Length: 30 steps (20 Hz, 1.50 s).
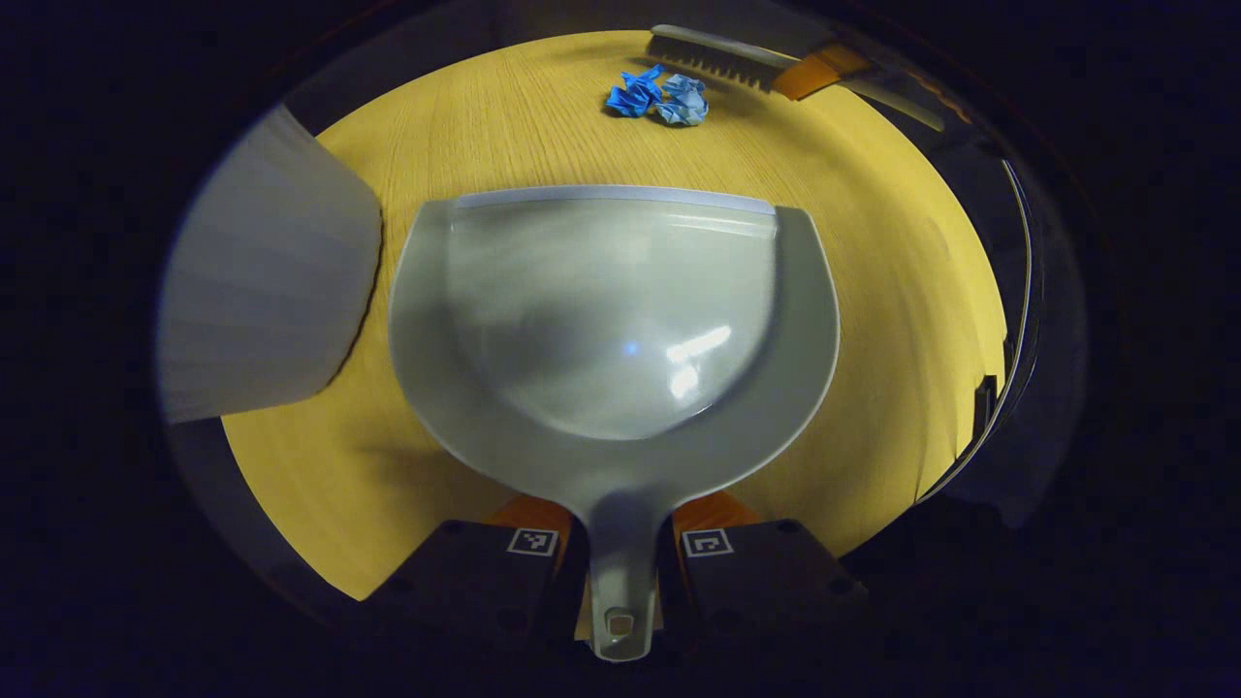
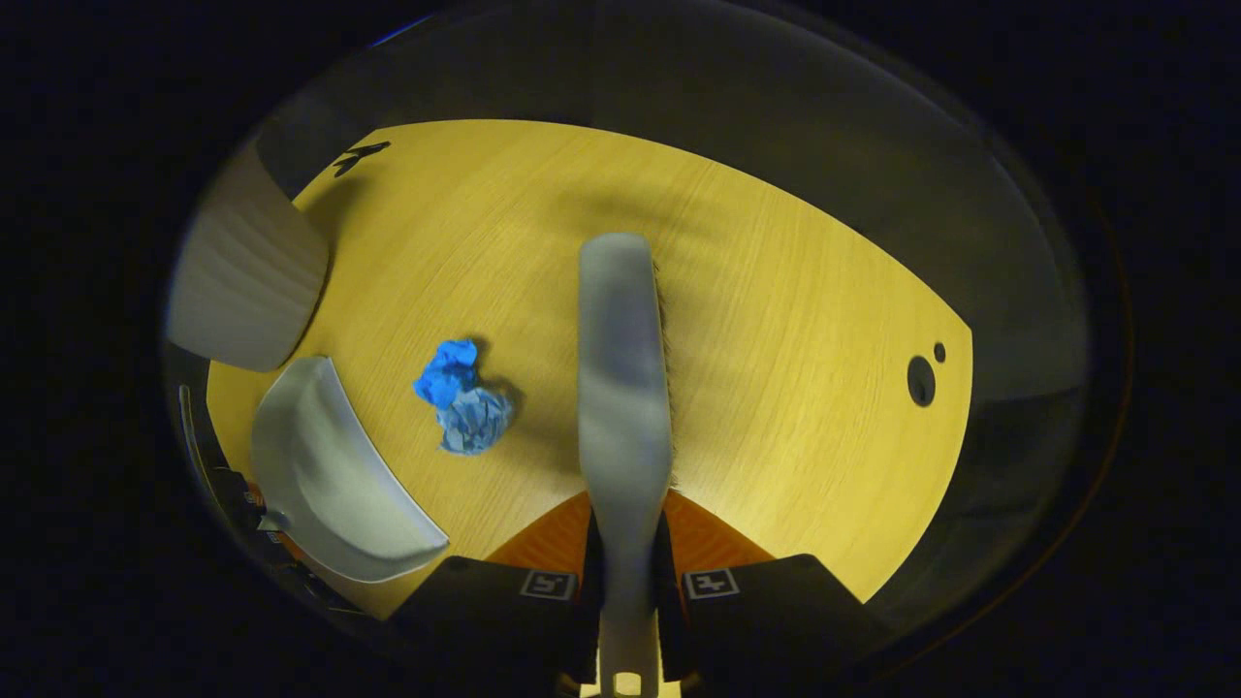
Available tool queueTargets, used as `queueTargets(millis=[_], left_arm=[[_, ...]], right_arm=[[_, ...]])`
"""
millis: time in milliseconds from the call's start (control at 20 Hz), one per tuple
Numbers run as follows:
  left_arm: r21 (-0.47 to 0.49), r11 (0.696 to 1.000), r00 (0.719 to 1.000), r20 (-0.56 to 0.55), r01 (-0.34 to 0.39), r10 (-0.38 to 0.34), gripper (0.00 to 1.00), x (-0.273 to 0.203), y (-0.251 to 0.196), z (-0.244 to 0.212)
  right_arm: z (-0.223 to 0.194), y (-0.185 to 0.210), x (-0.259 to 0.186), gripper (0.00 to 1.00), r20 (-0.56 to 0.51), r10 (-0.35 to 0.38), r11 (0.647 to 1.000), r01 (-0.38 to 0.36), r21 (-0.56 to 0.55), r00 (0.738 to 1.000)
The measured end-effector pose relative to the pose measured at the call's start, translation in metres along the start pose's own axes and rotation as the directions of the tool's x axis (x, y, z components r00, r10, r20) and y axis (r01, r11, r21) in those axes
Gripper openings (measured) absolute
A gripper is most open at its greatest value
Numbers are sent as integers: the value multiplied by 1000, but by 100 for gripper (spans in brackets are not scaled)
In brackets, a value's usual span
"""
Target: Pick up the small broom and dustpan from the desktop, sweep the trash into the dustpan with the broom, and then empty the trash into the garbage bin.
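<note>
Dustpan (image 1: 620, 320), grey plastic, lies across the centre of the left gripper view, its handle running down to the bottom edge between your left gripper (image 1: 620, 553), whose fingers (image 1: 528, 528) are clamped on that handle from either side. At the left edge of this view stands a pale, ribbed garbage bin (image 1: 267, 281), just beside the pan's left rim. The yellow wood-grain worktop (image 1: 892, 320) lies beneath. At upper centre, beyond the pan's straight front lip, sit two crumpled blue pieces of trash (image 1: 659, 97), touching each other. To their right, at the top of the frame, you see the broom (image 1: 713, 60), held by your right gripper's orange fingers (image 1: 819, 73); its bristles point toward the trash, close beside it.

In the right gripper view, the garbage bin (image 2: 247, 281) occupies the upper left, and the dustpan (image 2: 330, 475) sits below it at lower left, near the worktop (image 2: 795, 320) edge. The blue trash (image 2: 461, 397) lies left of centre, between the pan and the broom, apart from both. The broom (image 2: 625, 378) runs up the middle of the frame, seen along its grey back, bristles showing on its right side. Your right gripper (image 2: 628, 572) at bottom centre has its fingers (image 2: 703, 538) closed on the broom's handle. Two dark round holes (image 2: 921, 378) mark the worktop at right.
</note>
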<state>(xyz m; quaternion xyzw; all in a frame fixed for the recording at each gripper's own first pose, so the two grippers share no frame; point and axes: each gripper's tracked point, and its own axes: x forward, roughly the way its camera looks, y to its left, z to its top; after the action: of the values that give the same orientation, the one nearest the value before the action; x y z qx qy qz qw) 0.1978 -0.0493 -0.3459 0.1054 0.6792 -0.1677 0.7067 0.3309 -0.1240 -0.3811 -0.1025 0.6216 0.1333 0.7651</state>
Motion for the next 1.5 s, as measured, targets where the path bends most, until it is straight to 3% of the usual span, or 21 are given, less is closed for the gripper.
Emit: queueTargets(millis=[150,300,400,600,700,800,950,1150,1200,1250,1500], left_arm=[[39,999,1000,-2,-6,6,30,0,6,11],[75,997,1000,4,-8,7,30,0,9,18],[96,995,1000,13,-10,8,29,-1,11,20],[133,991,999,42,-23,17,29,0,12,28],[159,987,997,72,-19,8,30,1,15,31],[181,983,994,113,-17,-3,31,2,15,34],[201,980,990,139,-1,-27,30,5,16,29],[157,987,982,173,44,-72,30,6,11,29],[144,988,981,175,52,-77,30,7,11,26],[133,989,980,181,60,-84,30,8,10,24],[95,991,965,240,89,-110,30,-8,8,17]], right_arm=[[11,0,13,33,-32,-5,993,1,-118,999],[10,14,17,21,-53,34,985,-43,-169,998],[5,21,17,21,-71,49,975,-63,-212,996],[-19,57,4,22,-157,144,953,-180,-245,977],[-33,85,-10,27,-203,231,921,-281,-269,951],[-61,120,-33,24,-295,342,875,-417,-246,892],[-72,130,-51,24,-288,408,861,-470,-195,867],[-71,125,-53,31,-226,400,880,-441,-177,888],[-74,125,-55,27,-221,391,884,-431,-179,894],[-76,124,-56,31,-215,382,892,-420,-170,899],[-67,98,-61,27,-120,396,910,-406,-81,910]])
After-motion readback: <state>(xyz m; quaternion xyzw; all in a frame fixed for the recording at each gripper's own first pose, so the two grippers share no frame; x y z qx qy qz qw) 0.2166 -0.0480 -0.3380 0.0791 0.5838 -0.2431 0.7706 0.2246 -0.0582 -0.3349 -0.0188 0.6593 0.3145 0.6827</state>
